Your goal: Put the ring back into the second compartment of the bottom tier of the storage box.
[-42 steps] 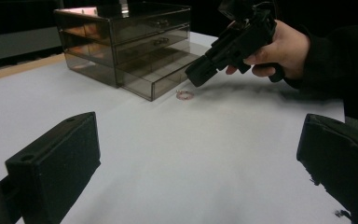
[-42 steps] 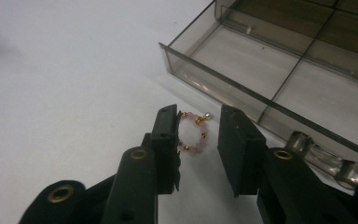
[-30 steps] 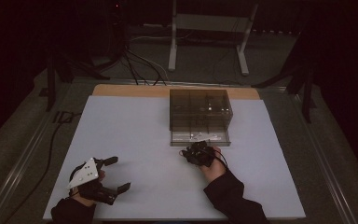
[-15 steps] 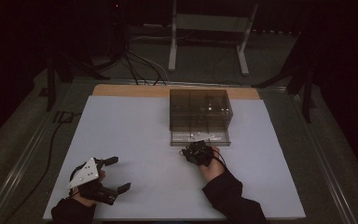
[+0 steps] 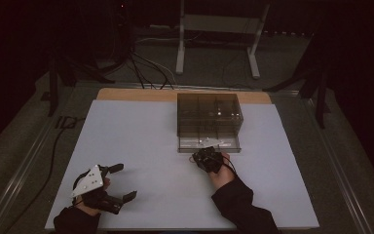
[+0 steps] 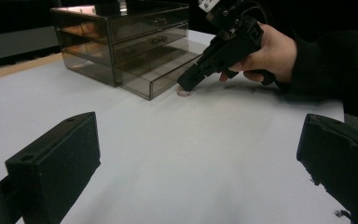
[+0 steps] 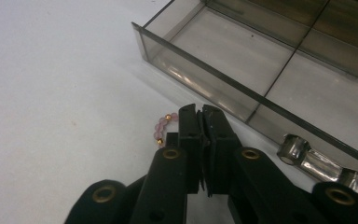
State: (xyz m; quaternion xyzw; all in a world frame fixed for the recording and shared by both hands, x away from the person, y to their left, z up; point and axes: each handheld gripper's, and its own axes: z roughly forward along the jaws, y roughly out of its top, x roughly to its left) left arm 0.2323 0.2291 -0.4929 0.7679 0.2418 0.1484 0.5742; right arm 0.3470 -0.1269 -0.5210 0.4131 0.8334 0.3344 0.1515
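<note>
A small bracelet of pink and gold beads [image 7: 161, 127] lies on the white table just in front of the open bottom drawer [image 7: 242, 70] of a smoky clear drawer box [image 5: 209, 114]. My right gripper [image 7: 200, 112] points down at it. Its jaws have just been closing and now meet on the bracelet's right end, and the other beads curve out to the left. From the left gripper view, the right gripper [image 6: 186, 84] tips touch the bracelet [image 6: 184, 92] beside the box [image 6: 121, 32]. My left gripper [image 5: 125, 181] rests open and empty at the near left.
The pulled-out drawer [image 5: 208, 143] has a clear handle [image 7: 324, 165] just right of my right gripper's jaws. The white table top [image 5: 141, 141] stretches between the two hands. A stand and cables lie on the floor beyond the table's far edge.
</note>
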